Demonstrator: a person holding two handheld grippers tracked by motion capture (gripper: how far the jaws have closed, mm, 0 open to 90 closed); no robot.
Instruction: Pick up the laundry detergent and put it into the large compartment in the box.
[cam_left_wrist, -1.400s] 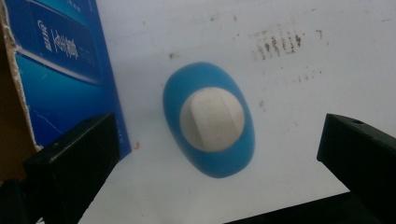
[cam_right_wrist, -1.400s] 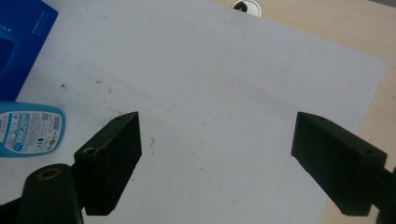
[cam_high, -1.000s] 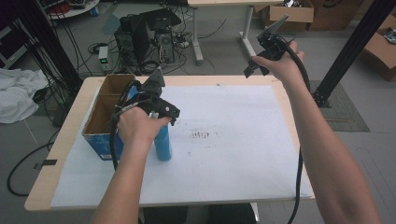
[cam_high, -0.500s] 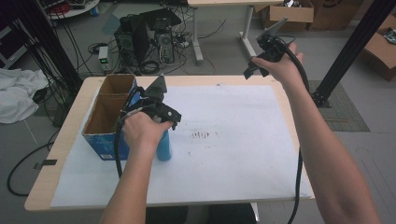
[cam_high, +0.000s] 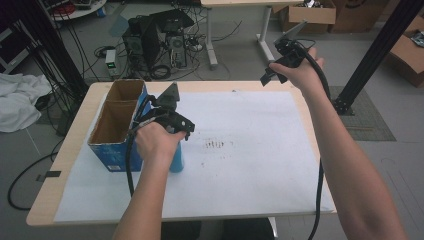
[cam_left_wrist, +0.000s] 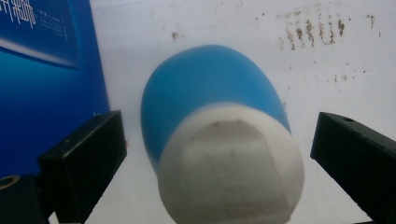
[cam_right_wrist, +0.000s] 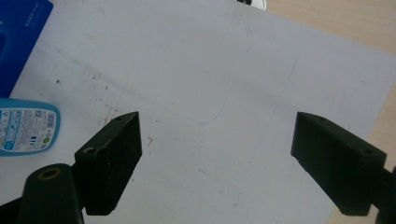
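The bottle (cam_left_wrist: 215, 154), blue with a white cap, is stood upright on the white sheet (cam_high: 260, 150) just beside the blue box (cam_high: 112, 127), near the desk's left side. It is framed cap-first between the jaws of the left tongs (cam_left_wrist: 219, 154), which are spread wide on either side of it with clear gaps, so nothing is gripped yet. That straddling from above is judged to be a line-up for a grasp around the cap or upper body. The left tongs are held directly over the bottle in the high view, with the box wall close on one side, which could crowd that jaw.

The box is open at the top and split into two compartments; only bare cardboard is seen in both, and the bottoms are partly hidden.

The right tongs (cam_right_wrist: 215, 154) are held wide and empty, raised beyond the desk's far right corner, well apart from the bottle, probably kept out of the way. A labelled edge of the bottle is caught at the left of the right gripper view.
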